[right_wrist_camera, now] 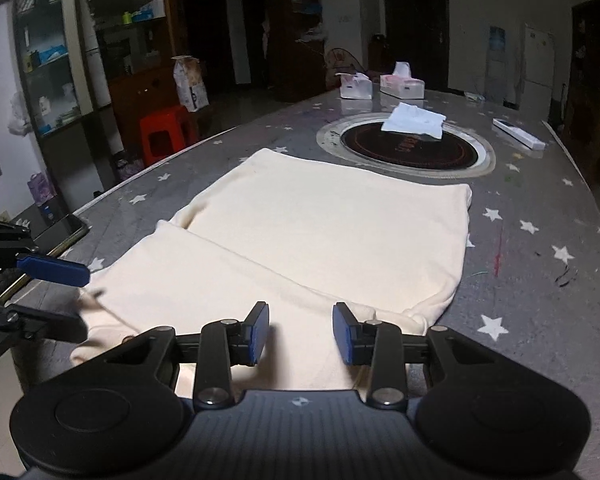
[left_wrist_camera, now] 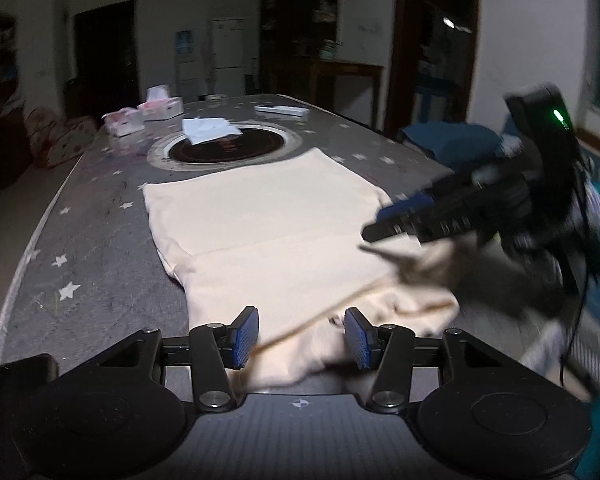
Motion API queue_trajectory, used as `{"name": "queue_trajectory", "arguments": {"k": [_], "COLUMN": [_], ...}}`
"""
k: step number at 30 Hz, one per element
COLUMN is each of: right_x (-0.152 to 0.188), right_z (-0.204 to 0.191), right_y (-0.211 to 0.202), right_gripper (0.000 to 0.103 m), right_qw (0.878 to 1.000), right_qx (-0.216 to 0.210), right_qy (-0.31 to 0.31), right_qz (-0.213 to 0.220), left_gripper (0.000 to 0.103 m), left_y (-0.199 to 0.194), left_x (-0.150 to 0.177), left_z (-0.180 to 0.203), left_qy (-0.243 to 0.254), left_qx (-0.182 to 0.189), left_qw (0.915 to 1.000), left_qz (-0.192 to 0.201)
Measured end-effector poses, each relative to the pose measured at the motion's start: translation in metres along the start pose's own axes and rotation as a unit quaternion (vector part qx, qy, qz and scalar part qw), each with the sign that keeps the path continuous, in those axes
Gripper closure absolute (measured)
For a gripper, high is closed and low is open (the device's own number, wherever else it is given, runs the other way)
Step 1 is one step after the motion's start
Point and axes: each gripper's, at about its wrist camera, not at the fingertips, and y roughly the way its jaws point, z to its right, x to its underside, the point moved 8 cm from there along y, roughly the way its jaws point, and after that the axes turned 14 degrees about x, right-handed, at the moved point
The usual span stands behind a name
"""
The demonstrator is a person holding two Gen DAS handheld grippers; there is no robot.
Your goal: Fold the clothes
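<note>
A cream garment point(left_wrist_camera: 268, 216) point(right_wrist_camera: 324, 224) lies flat on the grey star-patterned table point(left_wrist_camera: 92, 240) point(right_wrist_camera: 540, 280), with one fold line across it. Its near edge is rumpled in the left wrist view. My left gripper point(left_wrist_camera: 302, 336) hovers open over that rumpled edge, loose cloth lying between the blue pads point(left_wrist_camera: 246, 336) without being pressed. My right gripper point(right_wrist_camera: 302, 332) is open above the garment's near part, pads apart and nothing pinched. Each gripper shows in the other's view: the right gripper point(left_wrist_camera: 384, 220), blurred, at the garment's right edge, the left gripper point(right_wrist_camera: 85, 296) at its left corner.
A round black hob point(left_wrist_camera: 224, 146) point(right_wrist_camera: 406, 146) is set into the table beyond the garment, with a white folded sheet point(right_wrist_camera: 414, 120) on it. Tissue boxes point(right_wrist_camera: 402, 84) and a white bar point(right_wrist_camera: 518, 134) sit farther back. A phone point(right_wrist_camera: 60, 232) lies at the table's left edge.
</note>
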Motion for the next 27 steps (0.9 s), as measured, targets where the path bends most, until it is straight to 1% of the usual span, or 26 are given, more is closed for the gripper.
{"name": "queue_trajectory", "arguments": {"k": [4,9,11,15,17,19,21,22,23,24,27], "right_x": [0.009,0.007,0.008,0.012,0.014,0.017,0.018,0.019,0.020,0.022,0.026], "right_z": [-0.003,-0.005,-0.005,-0.005,-0.004,-0.004,-0.003,-0.003,-0.003,-0.003,-0.004], "right_y": [0.003,-0.008,-0.015,-0.028,-0.034,-0.040,-0.045,-0.048,-0.051,-0.054,-0.062], "right_gripper": [0.067,0.066,0.061,0.061,0.060,0.059,0.059,0.059,0.059,0.058,0.057], "right_qw": [1.000,0.999,0.999,0.998,0.997,0.996,0.996,0.995,0.995,0.994,0.992], "right_qx": [0.002,0.002,0.003,0.006,0.010,0.013,0.016,0.016,0.016,0.017,0.019], "right_qy": [-0.024,-0.032,-0.041,-0.062,-0.073,-0.084,-0.092,-0.095,-0.099,-0.104,-0.124], "right_qz": [-0.012,-0.002,0.001,0.004,0.004,0.005,0.008,0.009,0.010,0.011,0.014], "left_gripper": [0.050,0.050,0.050,0.050,0.051,0.058,0.073,0.076,0.084,0.088,0.091], "left_y": [-0.003,0.006,0.010,0.021,0.026,0.029,0.029,0.028,0.027,0.026,0.022], "left_x": [0.011,0.021,0.022,0.022,0.021,0.020,0.017,0.015,0.013,0.011,0.001], "left_z": [0.020,0.033,0.034,0.038,0.038,0.038,0.037,0.036,0.035,0.033,0.024], "left_qy": [0.073,0.142,0.164,0.197,0.203,0.206,0.202,0.195,0.188,0.180,0.146], "left_qx": [0.002,-0.004,-0.007,-0.009,-0.005,-0.001,0.007,0.010,0.013,0.017,0.027], "left_qw": [0.9972,0.9893,0.9857,0.9799,0.9787,0.9782,0.9793,0.9807,0.9820,0.9836,0.9888], "left_qz": [-0.020,-0.036,-0.036,-0.029,-0.027,-0.023,-0.015,-0.010,-0.006,-0.001,0.015]}}
